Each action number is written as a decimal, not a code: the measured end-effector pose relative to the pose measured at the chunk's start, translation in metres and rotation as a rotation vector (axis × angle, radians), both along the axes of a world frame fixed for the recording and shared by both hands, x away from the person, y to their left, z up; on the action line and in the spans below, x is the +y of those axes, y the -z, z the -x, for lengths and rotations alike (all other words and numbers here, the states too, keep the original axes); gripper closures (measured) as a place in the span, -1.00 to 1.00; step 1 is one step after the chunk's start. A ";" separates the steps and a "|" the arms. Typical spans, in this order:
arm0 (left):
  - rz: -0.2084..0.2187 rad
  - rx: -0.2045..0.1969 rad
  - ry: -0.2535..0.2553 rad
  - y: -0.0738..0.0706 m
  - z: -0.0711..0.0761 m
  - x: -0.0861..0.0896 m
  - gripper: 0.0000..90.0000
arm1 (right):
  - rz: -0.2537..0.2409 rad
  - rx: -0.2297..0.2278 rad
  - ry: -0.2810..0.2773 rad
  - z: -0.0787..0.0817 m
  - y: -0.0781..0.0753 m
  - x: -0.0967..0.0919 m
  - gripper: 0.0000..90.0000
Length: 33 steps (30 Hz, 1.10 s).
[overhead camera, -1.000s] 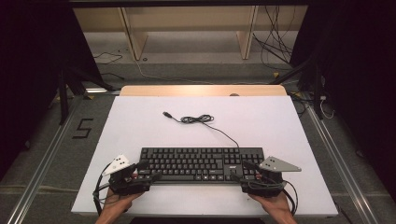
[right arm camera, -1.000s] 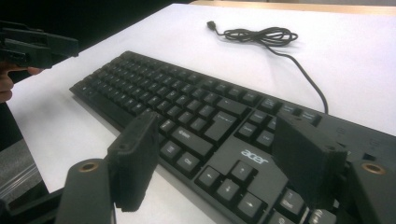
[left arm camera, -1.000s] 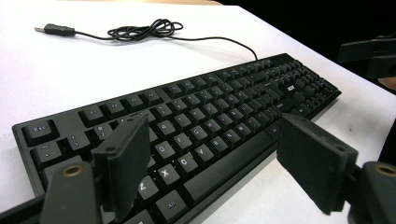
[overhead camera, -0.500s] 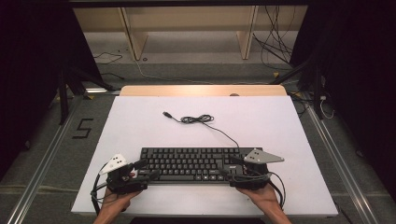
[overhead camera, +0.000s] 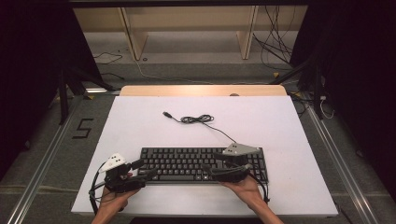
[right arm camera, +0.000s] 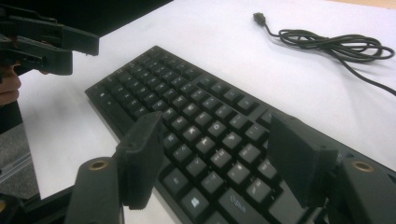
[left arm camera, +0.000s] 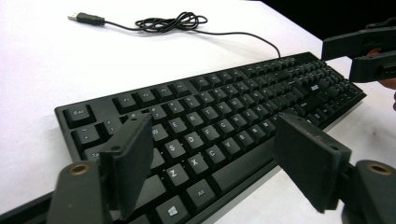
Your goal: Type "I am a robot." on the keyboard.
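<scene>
White table [overhead camera: 140, 126]: one keyboard [overhead camera: 187, 161], one coiled cable [overhead camera: 198, 119], two grippers, fingers apart.

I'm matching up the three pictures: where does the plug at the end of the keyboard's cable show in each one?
High view: the plug lies above the middle, left of the cable coil.
Left gripper view: top left.
Right gripper view: top, right of the middle.
Shared landmark: the cable coil.

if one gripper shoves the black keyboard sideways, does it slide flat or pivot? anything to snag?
The keyboard looks like a stiff, flat slab lying on the smooth white table, so it probably slides without tipping. Being long, an off-centre push likely pivots it. Its thin cable is loosely coiled and floppy; it should trail with little drag, though the loops could tangle.
</scene>
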<state>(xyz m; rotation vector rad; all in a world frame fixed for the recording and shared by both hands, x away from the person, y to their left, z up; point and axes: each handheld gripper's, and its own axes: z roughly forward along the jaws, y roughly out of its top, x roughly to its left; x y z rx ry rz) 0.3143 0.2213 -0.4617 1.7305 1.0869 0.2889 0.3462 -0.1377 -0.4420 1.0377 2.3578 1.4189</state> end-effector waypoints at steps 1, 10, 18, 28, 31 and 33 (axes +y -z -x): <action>-0.001 0.002 -0.004 0.000 0.000 0.000 -0.30 | 0.002 0.002 -0.003 -0.003 0.001 0.004 -0.13; -0.045 0.050 -0.054 0.004 -0.004 0.008 0.04 | 0.014 0.024 -0.012 -0.015 0.000 0.018 0.14; -0.080 0.073 -0.052 0.006 -0.006 0.011 0.50 | 0.046 0.054 -0.040 -0.026 0.005 0.039 0.49; -0.109 0.072 -0.042 0.007 -0.006 0.013 0.88 | 0.084 0.067 -0.048 -0.032 0.011 0.055 0.83; -0.113 0.074 -0.041 0.008 -0.006 0.013 0.96 | 0.089 0.067 -0.047 -0.034 0.013 0.057 0.91; -0.117 0.075 -0.034 0.008 -0.007 0.013 0.97 | 0.091 0.069 -0.047 -0.035 0.013 0.058 0.95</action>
